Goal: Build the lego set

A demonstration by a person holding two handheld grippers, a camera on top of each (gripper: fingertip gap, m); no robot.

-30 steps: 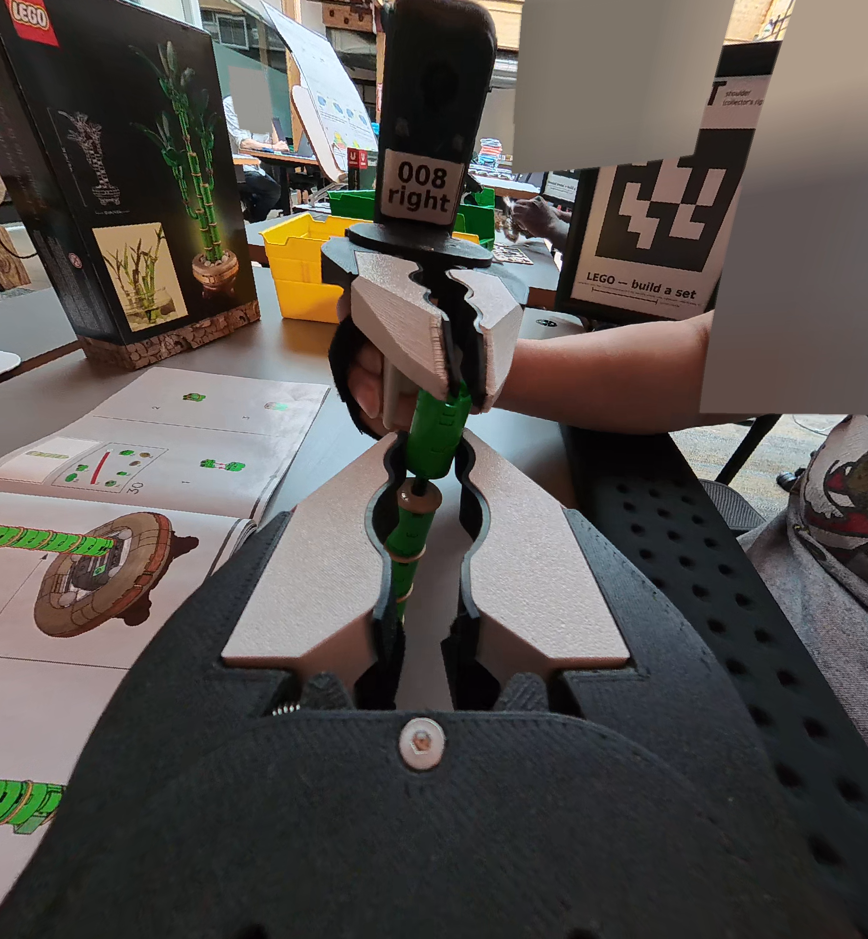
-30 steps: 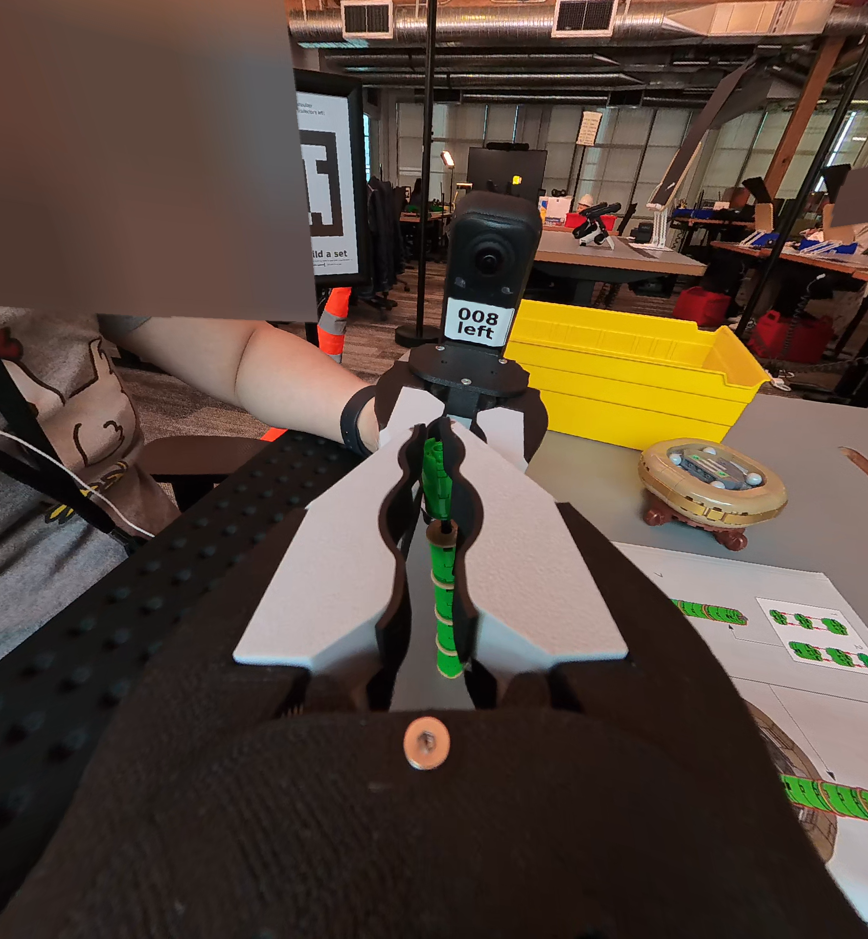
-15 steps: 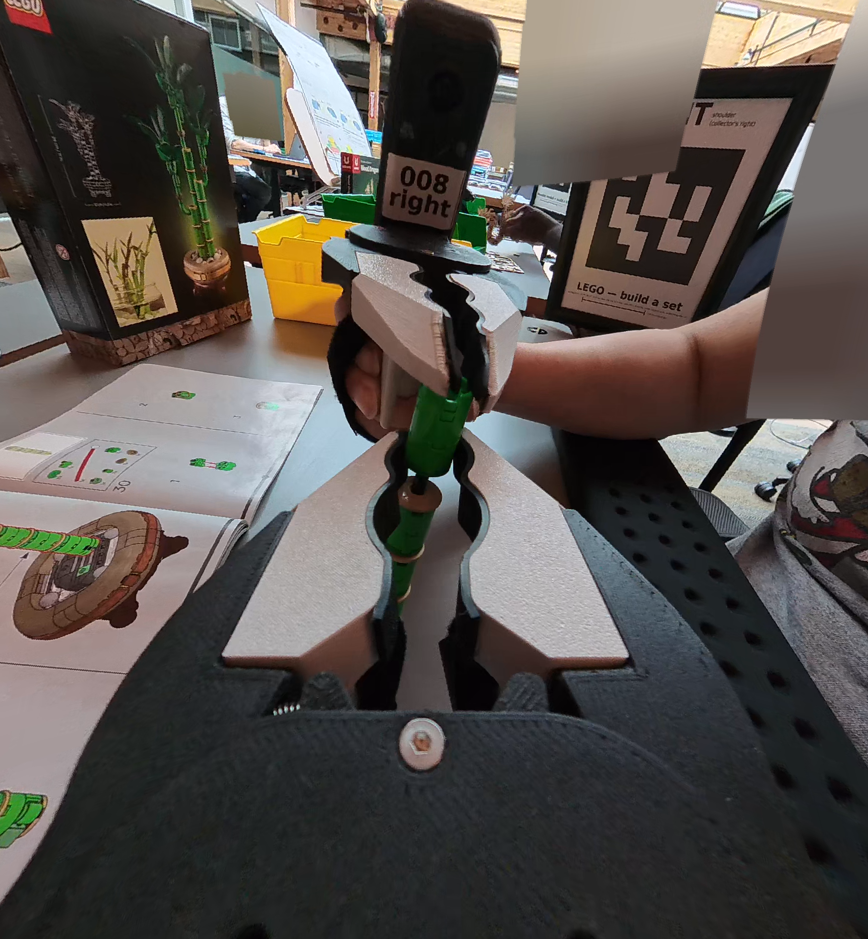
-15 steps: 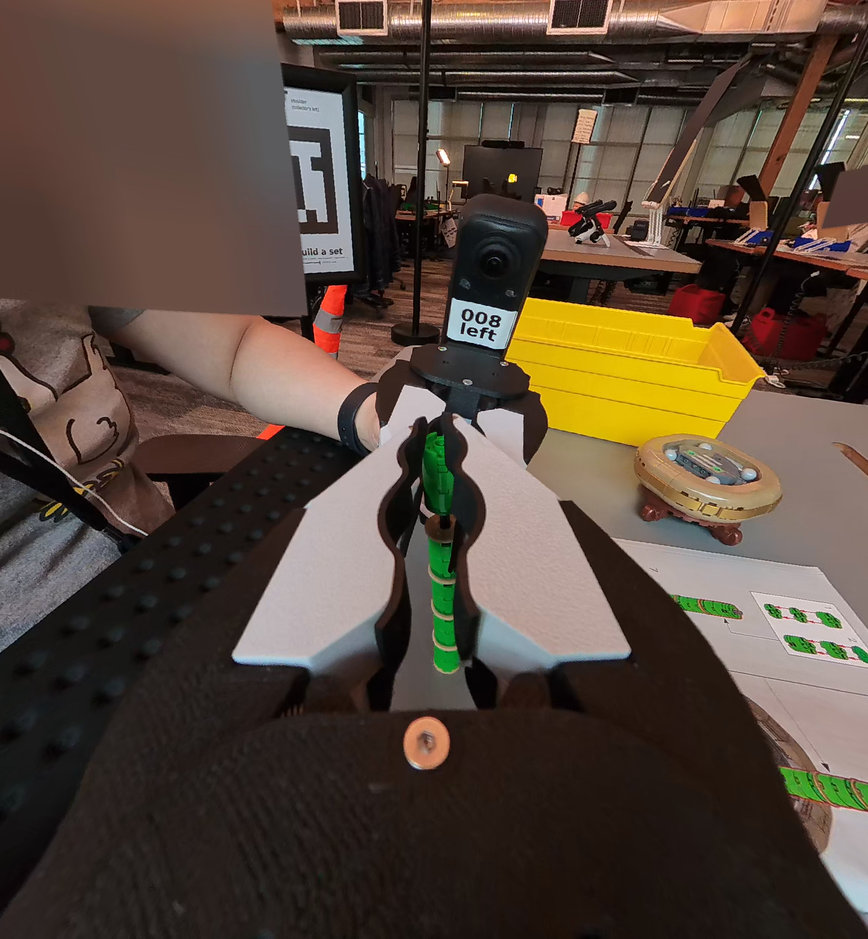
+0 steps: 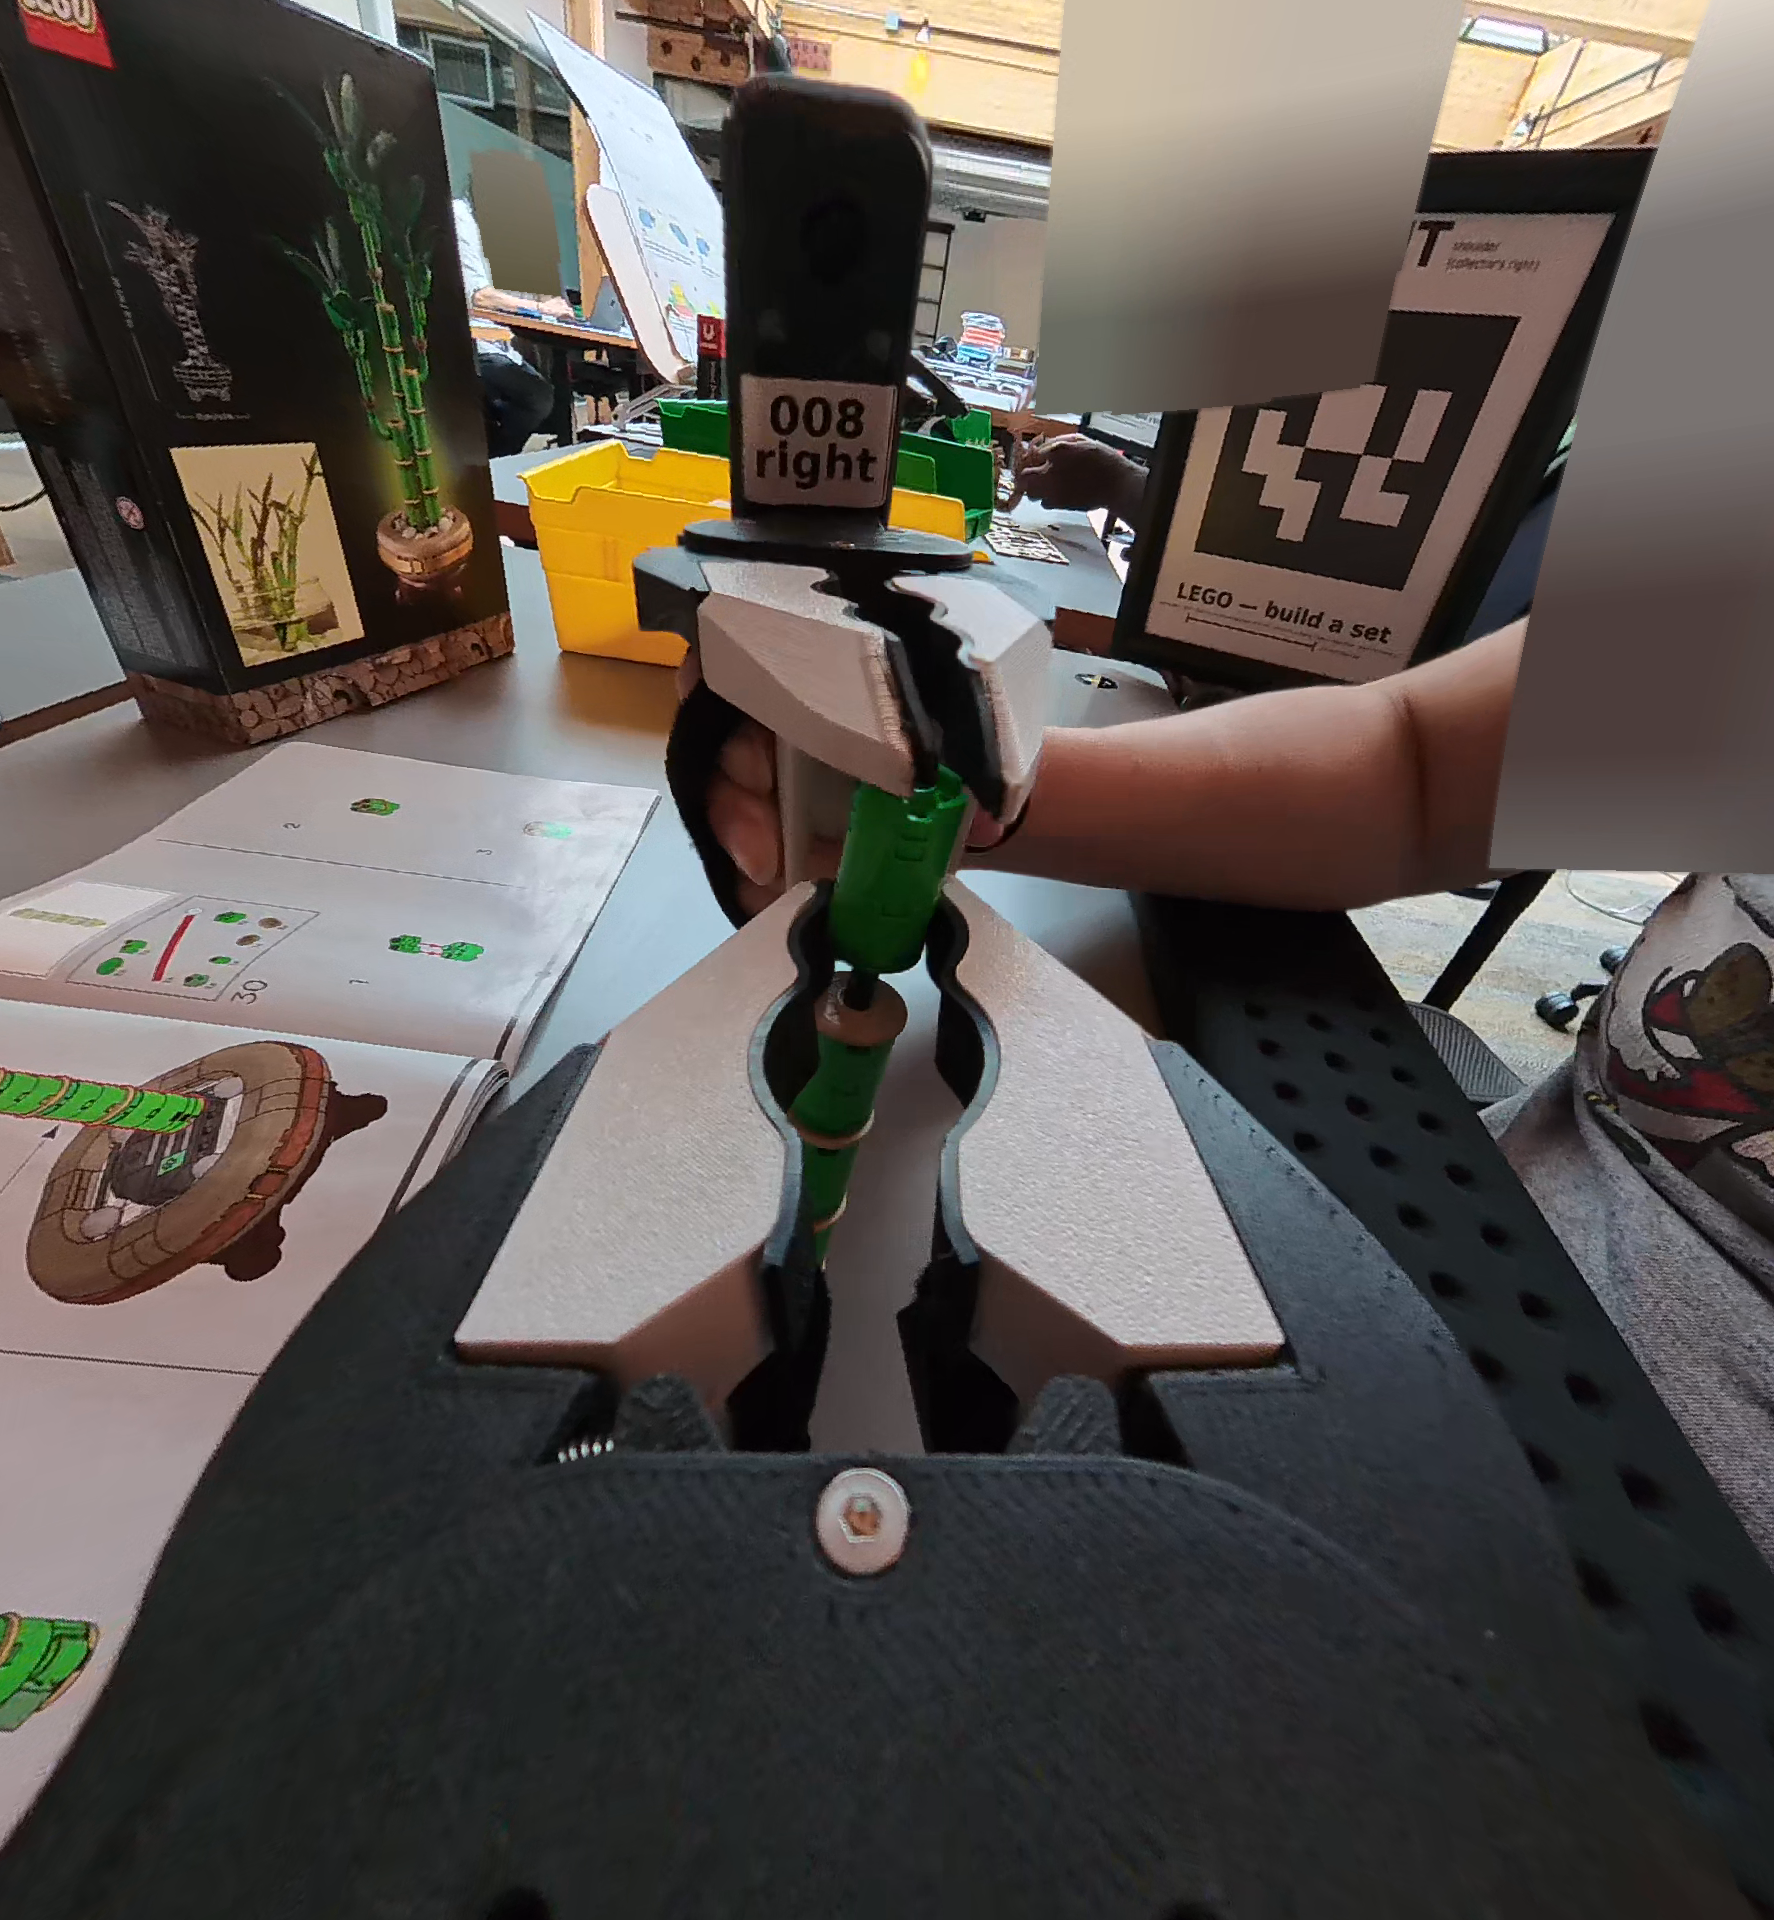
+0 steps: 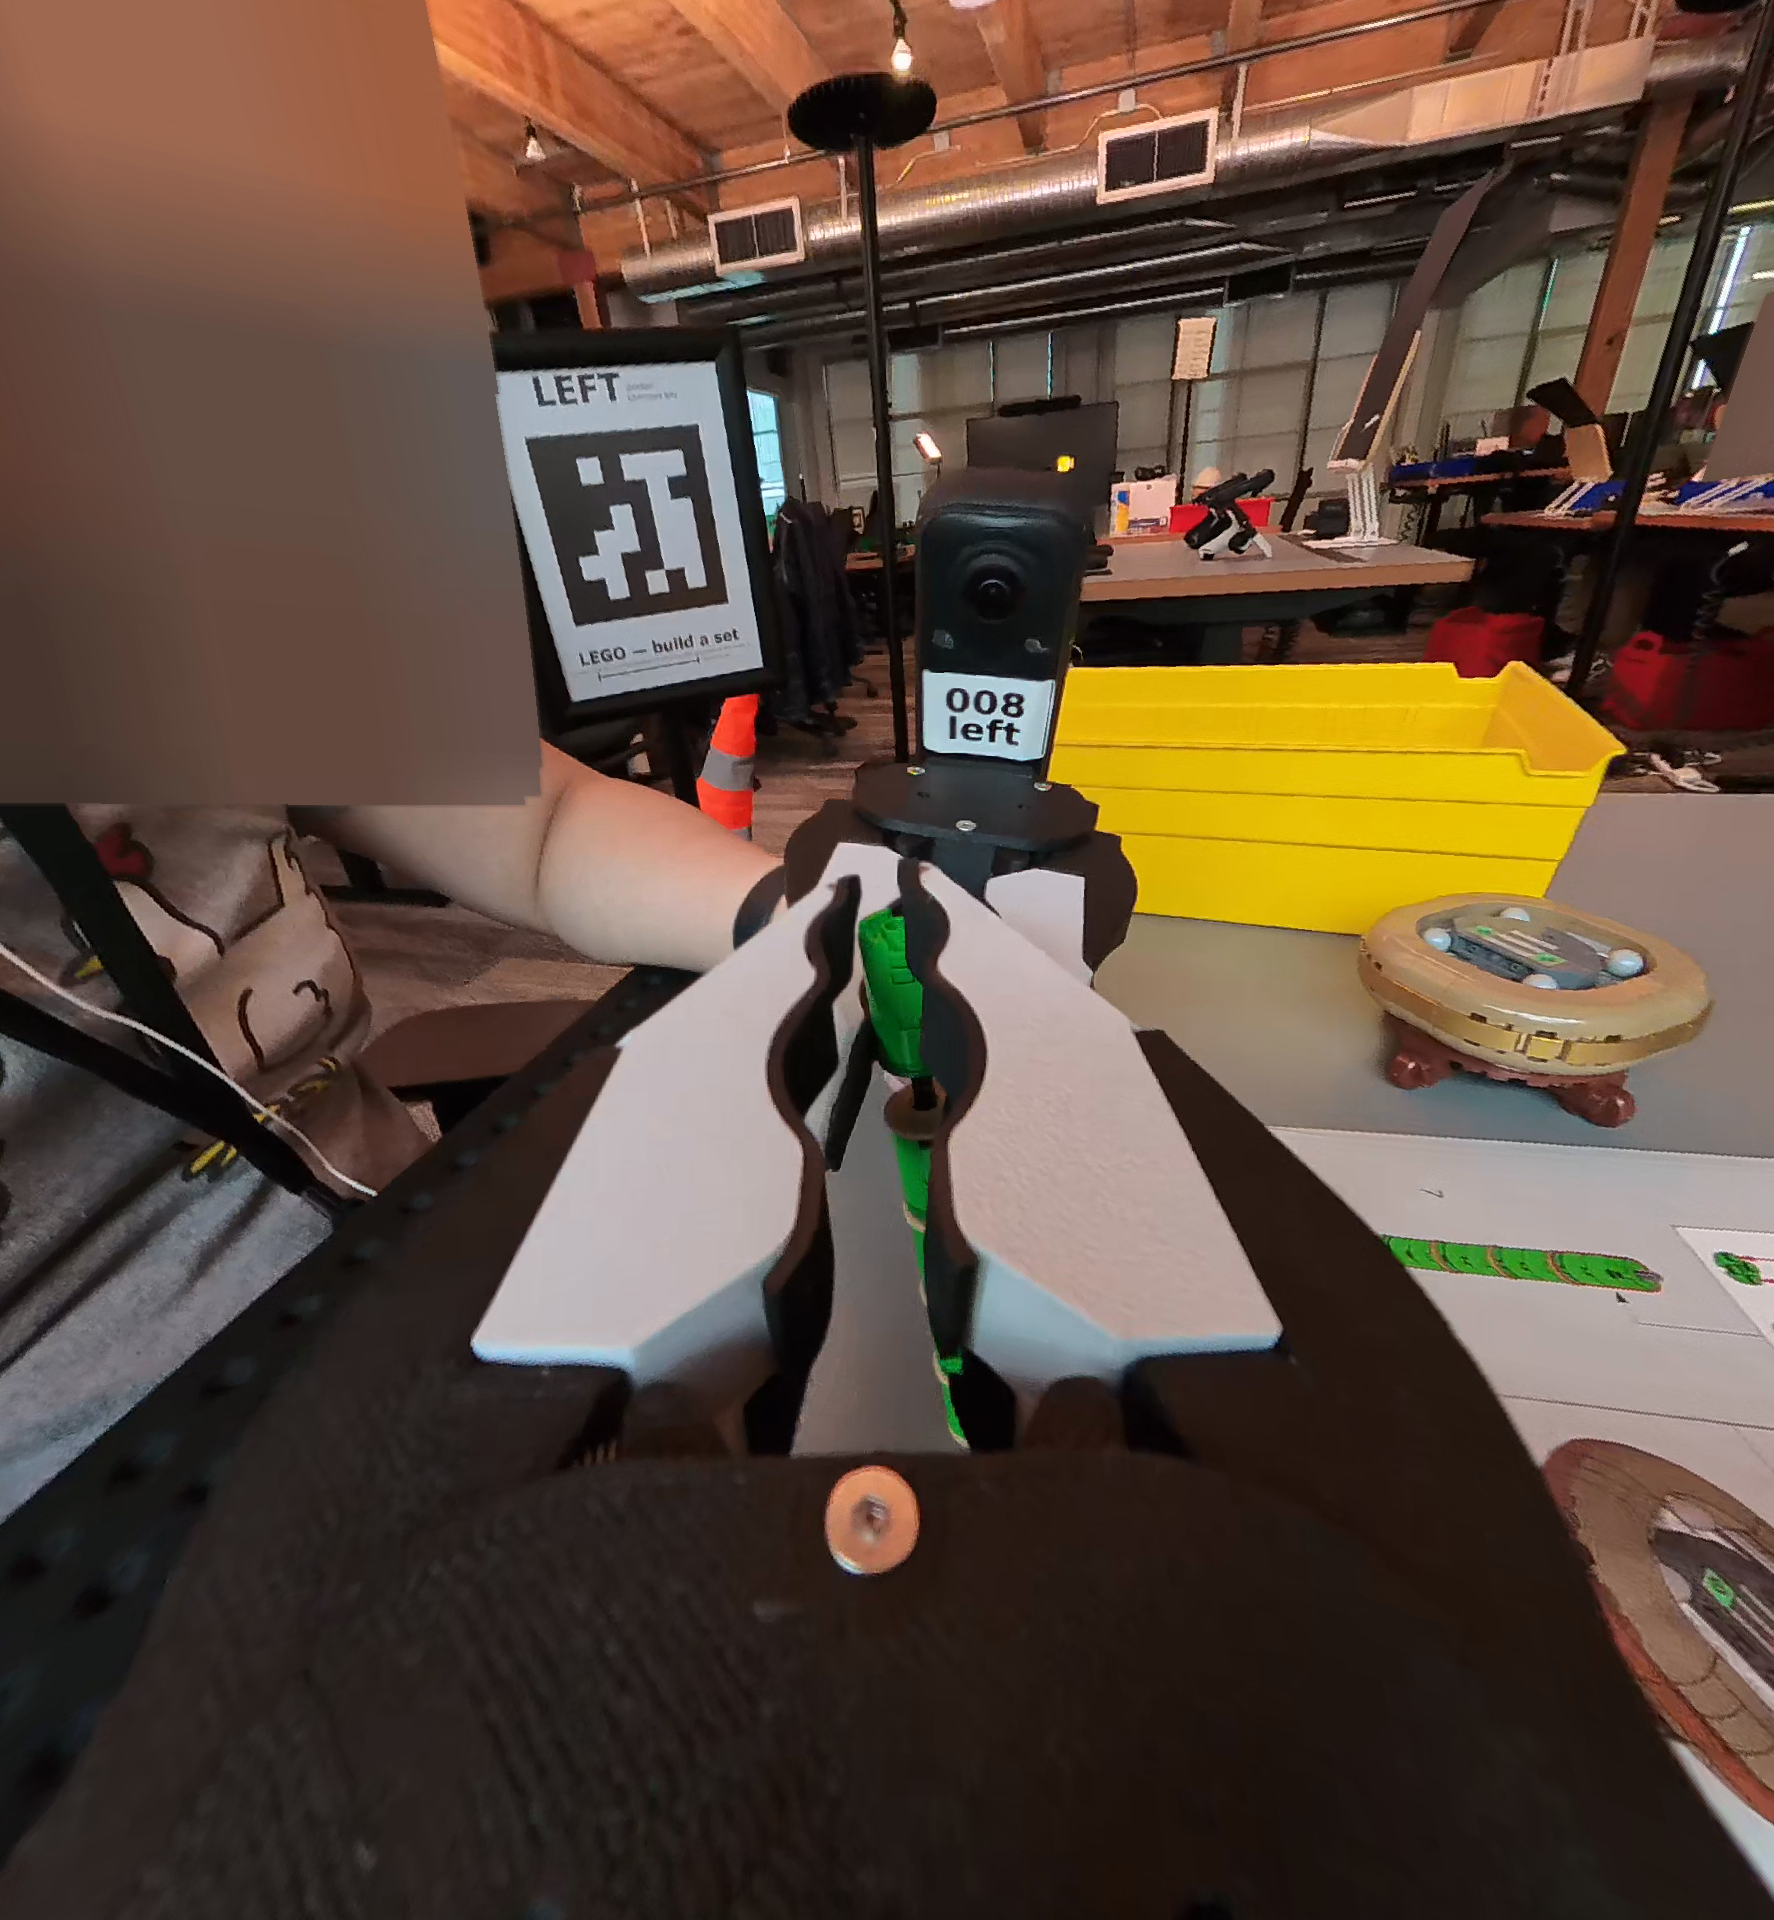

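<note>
Nose to nose above the near edge of the table [image 5: 571, 727]: left gripper [image 5: 883, 920] pointing away from the person, right gripper [image 6: 878, 920] pointing back at it, tips almost meeting. Between them, clear of the tabletop, a green stalk [image 5: 841, 1101] of stacked round segments with thin tan rings, lying along both sets of fingers and tilted a little. Left jaws drawn in to a narrow slot, tips set on either side of the thick green segment at the stalk's middle. Behind that, a tan disc [image 5: 862, 1023] in the scalloped hollow and a thinner green run leaning against one finger [image 5: 654, 1174]. Right jaws likewise nearly closed, pinched on the far end of the same thick segment. In the right wrist view, another thin run reaching back toward the hinge along one finger [image 6: 1091, 1174]. Cannot tell whether one piece or two pressed together. Wrapped round the right gripper's handle, a hand [image 5: 748, 800], forearm stretching off to the side. Flat on the table beside the grippers, an open booklet [image 5: 343, 914] with drawings of green stalks and a round brown pot. Farther back, standing upright, a dark box [image 5: 239, 364] picturing a bamboo plant, with a yellow bin [image 5: 602, 582] just beside it. Well apart from the stalk, near another yellow bin [image 6: 1309, 790], a round tan base [image 6: 1532, 987] on dark red feet. Behind, a framed sign [image 5: 1361, 468] with a black-and-white marker.
</note>
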